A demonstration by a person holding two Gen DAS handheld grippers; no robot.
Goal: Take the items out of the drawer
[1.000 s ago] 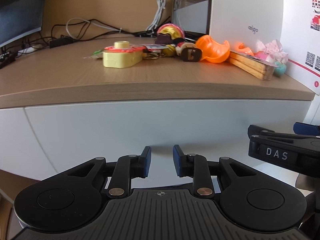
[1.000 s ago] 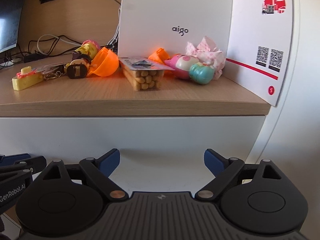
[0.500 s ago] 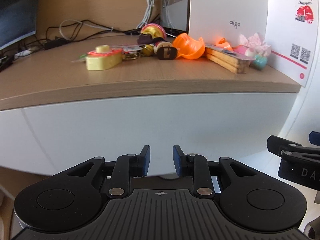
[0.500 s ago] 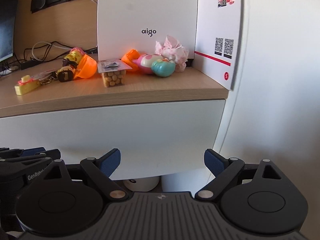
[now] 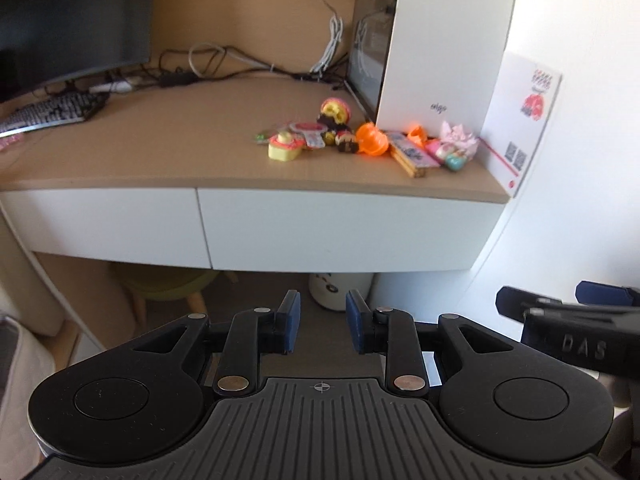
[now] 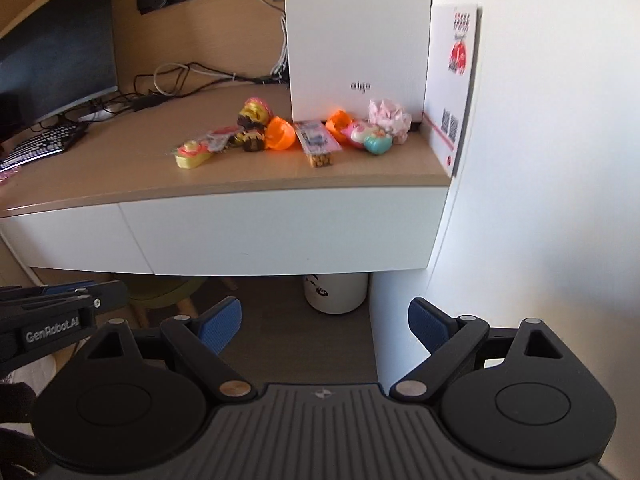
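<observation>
**Drawer shut, both grippers held back from the desk**

While both grippers hang well clear of the desk, the right-hand drawer point(image 5: 348, 232) sits fully closed under the wooden desktop point(image 5: 160, 148), its white front flush with the drawer beside it point(image 5: 100, 220). A cluster of small toys point(image 6: 276, 132) and a clear snack box point(image 6: 318, 146) lie on the desktop, near a white computer case point(image 6: 360, 32). Whether anything remains inside the drawer cannot be told.

Neither tool carries anything: the left gripper point(image 5: 319, 326) has its pads a narrow gap apart, and the right gripper point(image 6: 324, 326) is spread wide.

No handle shows on the drawer front, so the likely hold is the lower edge, hooked from beneath and drawn straight out. It should slide stiffly but evenly. Judging by the toys on the desk, anything inside would probably be light, hard plastic, smooth and rounded, and apt to slip from a pinch; gripping across the widest flat part would be safest. The snack box would dent under pressure.
</observation>
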